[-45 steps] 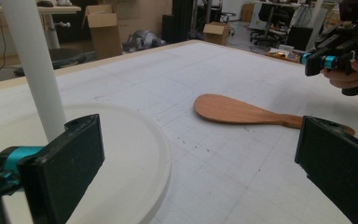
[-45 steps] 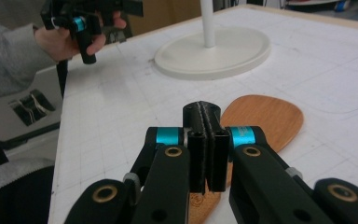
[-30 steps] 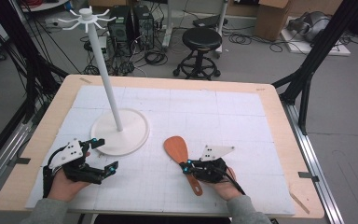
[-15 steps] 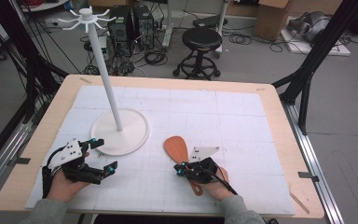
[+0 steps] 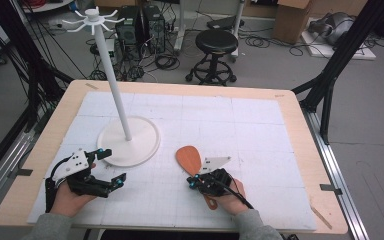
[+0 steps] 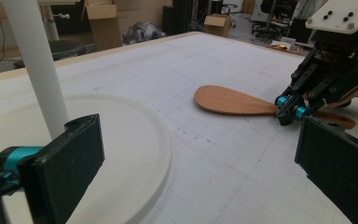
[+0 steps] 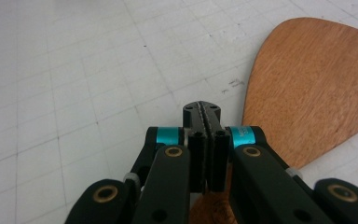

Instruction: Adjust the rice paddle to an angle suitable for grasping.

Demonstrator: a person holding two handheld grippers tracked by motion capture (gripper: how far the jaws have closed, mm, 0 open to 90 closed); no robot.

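Note:
A wooden spatula (image 5: 188, 159) lies flat on the white mat, blade toward the far side. My right gripper (image 5: 193, 183) rests low over its handle, jaws shut pad against pad with nothing between them. In the right gripper view the shut jaws (image 7: 204, 112) sit just left of the spatula blade (image 7: 317, 79). From the left gripper view, the right gripper (image 6: 289, 109) tips touch the spatula (image 6: 233, 100) at its neck. My left gripper (image 5: 112, 166) lies open at the near left, and its jaws (image 6: 198, 172) stand wide apart with nothing between them.
A white hanging stand (image 5: 130, 140) with a tall pole and hooked top stands on the mat's left half, its base (image 6: 121, 140) just beyond my left gripper. The wooden table edge (image 5: 300, 130) frames the mat. A stool and cables are on the floor behind.
My right gripper has slid a little to the left, from beside the spatula handle to over it. The left gripper and the spatula have stayed put.

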